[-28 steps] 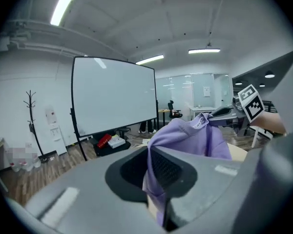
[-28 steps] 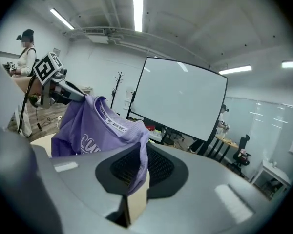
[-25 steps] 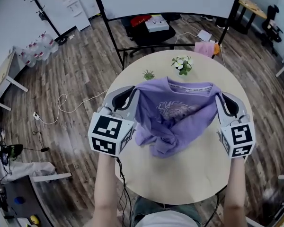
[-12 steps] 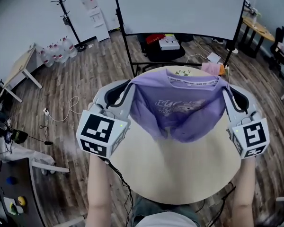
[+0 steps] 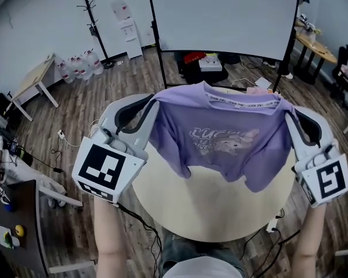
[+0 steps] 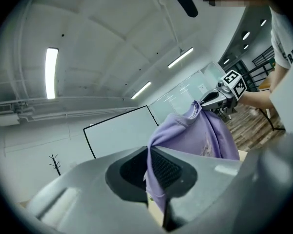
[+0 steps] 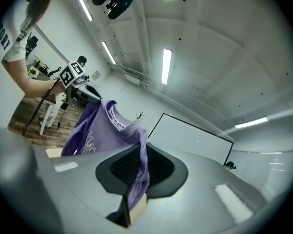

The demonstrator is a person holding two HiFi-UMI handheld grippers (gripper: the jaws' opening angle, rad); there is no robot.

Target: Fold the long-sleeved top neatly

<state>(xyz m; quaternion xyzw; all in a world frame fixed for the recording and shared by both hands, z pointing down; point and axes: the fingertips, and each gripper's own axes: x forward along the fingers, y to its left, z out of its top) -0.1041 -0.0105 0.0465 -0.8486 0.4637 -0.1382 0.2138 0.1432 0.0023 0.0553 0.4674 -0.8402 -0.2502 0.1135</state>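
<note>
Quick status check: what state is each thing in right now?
left tongs: shut on one shoulder of the purple top.
right tongs: shut on the other shoulder.
purple top: held up by both shoulders, hanging spread, print showing.
round table: standing below the hanging top.

Open tabletop (image 5: 220,207) under the hanging top (image 5: 220,126)

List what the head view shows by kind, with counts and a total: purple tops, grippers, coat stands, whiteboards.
Purple tops: 1, the purple top
Grippers: 2, the left gripper and the right gripper, each shut on the top
Coat stands: 1, the coat stand
Whiteboards: 1, the whiteboard
Total: 5
</note>
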